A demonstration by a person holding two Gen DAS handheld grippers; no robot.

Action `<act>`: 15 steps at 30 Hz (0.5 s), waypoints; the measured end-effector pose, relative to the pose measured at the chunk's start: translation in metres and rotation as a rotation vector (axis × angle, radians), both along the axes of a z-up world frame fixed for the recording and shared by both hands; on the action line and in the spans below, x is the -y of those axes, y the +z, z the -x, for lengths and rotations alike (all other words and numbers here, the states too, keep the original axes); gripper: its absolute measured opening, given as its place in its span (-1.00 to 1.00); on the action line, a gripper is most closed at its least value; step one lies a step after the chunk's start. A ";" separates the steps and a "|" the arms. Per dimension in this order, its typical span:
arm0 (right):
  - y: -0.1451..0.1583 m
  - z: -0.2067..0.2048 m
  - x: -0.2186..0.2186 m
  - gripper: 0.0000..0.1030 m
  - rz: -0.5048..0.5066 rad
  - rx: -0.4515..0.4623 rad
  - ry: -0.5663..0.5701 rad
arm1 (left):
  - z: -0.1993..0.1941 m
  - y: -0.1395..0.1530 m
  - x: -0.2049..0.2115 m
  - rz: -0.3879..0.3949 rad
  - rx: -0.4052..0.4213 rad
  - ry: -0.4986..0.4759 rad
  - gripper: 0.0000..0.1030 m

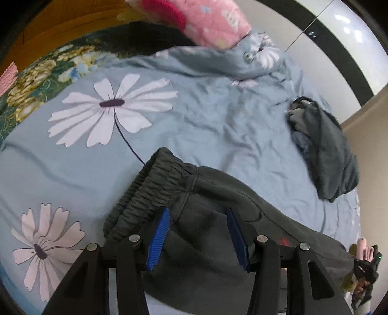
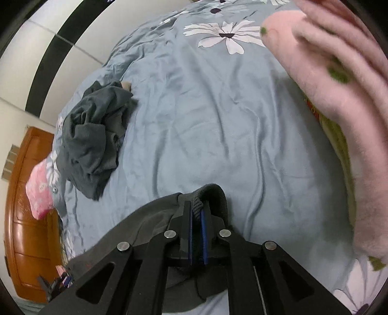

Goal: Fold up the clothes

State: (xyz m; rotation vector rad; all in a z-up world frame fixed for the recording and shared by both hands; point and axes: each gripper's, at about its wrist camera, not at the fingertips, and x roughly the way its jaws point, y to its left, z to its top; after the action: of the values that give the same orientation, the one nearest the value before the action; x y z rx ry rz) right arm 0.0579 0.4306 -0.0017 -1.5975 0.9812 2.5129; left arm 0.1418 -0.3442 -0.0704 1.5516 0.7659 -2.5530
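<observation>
Dark grey sweatpants, elastic waistband

Each hand-held gripper, the left gripper and the right gripper, is built alike: matte black angular linkage arms with triangular cut-outs, round silver pivot bolts at the joints, and ribbed bright blue pads lining the fingers

We see a home bedroom. A bed with a daisy-print sheet fills the view. A pink pillow lies at its far edge, beside a wooden headboard.
</observation>
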 end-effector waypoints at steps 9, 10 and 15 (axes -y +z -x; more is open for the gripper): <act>0.022 -0.058 -0.002 -0.14 0.069 -0.107 0.000 | 0.021 -0.025 0.016 -0.056 0.030 0.095 0.03; 0.014 -0.064 0.001 -0.14 0.078 -0.093 0.007 | 0.023 -0.028 0.018 -0.066 0.033 0.110 0.03; -0.019 -0.061 0.001 -0.14 0.161 -0.053 -0.040 | 0.026 -0.031 0.022 -0.084 0.046 0.140 0.03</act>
State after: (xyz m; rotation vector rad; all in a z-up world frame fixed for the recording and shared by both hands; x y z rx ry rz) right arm 0.1194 0.4295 -0.0203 -1.5387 1.2380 2.5199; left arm 0.1160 -0.3661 -0.1012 1.5159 0.9519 -2.4067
